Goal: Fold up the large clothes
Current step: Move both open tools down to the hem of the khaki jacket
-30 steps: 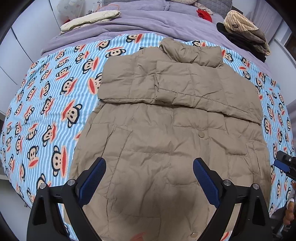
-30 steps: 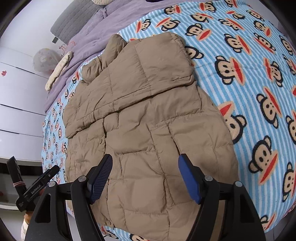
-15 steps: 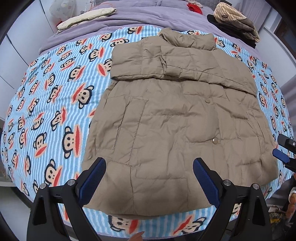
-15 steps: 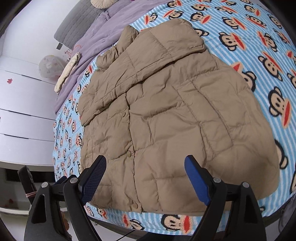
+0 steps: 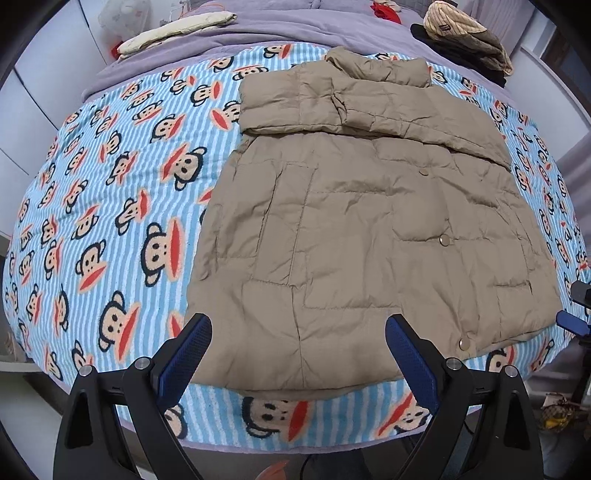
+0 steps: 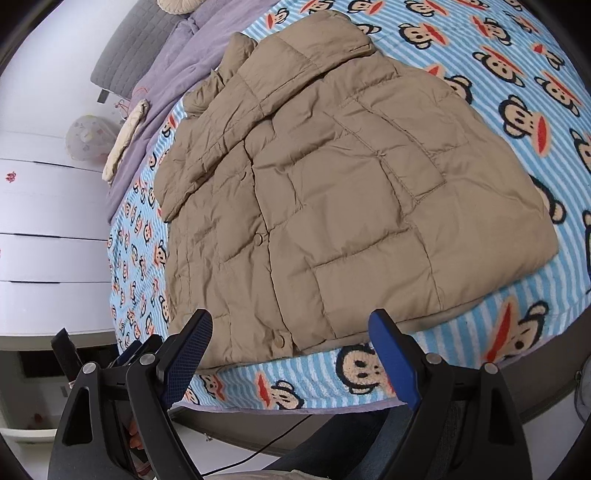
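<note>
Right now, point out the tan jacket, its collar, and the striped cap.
tan jacket (image 5: 351,229): left wrist view, middle of the quilted front.
collar (image 5: 384,68): left wrist view, centre of the raised band.
striped cap (image 5: 452,24): left wrist view, its crown.

The right gripper (image 6: 291,354) hangs above the bed's near edge with its 2 blue-padded fingers (image 6: 393,360) spread wide, holding nothing. Beyond them the tan puffer jacket (image 6: 332,177) lies flat on the monkey-print blanket (image 6: 517,92), sleeves folded across its chest. Dark parts at lower left are possibly the left gripper (image 6: 129,352).
</note>
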{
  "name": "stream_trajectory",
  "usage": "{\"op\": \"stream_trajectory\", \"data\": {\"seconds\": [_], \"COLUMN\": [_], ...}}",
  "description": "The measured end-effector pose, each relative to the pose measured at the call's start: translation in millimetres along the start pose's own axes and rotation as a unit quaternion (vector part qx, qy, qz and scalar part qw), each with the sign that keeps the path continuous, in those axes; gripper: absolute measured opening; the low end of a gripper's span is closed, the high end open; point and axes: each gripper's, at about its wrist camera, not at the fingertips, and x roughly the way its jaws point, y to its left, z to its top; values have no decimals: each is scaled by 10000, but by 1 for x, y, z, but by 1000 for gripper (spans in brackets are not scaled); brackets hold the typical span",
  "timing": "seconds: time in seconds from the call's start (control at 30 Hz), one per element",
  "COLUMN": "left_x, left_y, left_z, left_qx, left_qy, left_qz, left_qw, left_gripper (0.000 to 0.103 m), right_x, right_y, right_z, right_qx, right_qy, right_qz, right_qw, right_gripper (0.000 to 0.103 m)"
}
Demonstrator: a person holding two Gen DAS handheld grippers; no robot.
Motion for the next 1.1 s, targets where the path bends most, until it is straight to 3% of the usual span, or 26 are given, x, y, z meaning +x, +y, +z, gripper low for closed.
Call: {"op": "stream_trajectory", "data": {"seconds": [0.23,0.33,0.53,0.77,0.87,0.93,1.1], "left_x": [12,19,27,33,36,36,33], "left_y": [7,1,-8,-8,-4,1,36], "left_z": [-14,-21,-30,-36,-38,-39,-51], "left_qx": [-719,-682,-640,-714,-773,-840,-1487], "left_qy": [230,404,518,652,700,699,524], "left_qz": [-127,-47,23,65,50,-69,-1008], "left_qw": [9971,9968,9966,9953,9945,9940,9823], "left_gripper": [96,96,96,96,96,96,96], "right_x": [-4,-13,-6,9,12,15,16], "right_y": [-18,-32,-76,-127,-134,-135,-137], "right_z": [10,15,20,7,5,5,4], "right_qx": [208,238,939,1969,2073,2090,2149], "right_qy": [266,169,374,521,515,533,536], "right_qz": [4,-66,61,208,191,193,263], "right_qw": [9994,9996,9949,9788,9767,9763,9748], "right_gripper": [89,89,89,89,89,89,89]}}
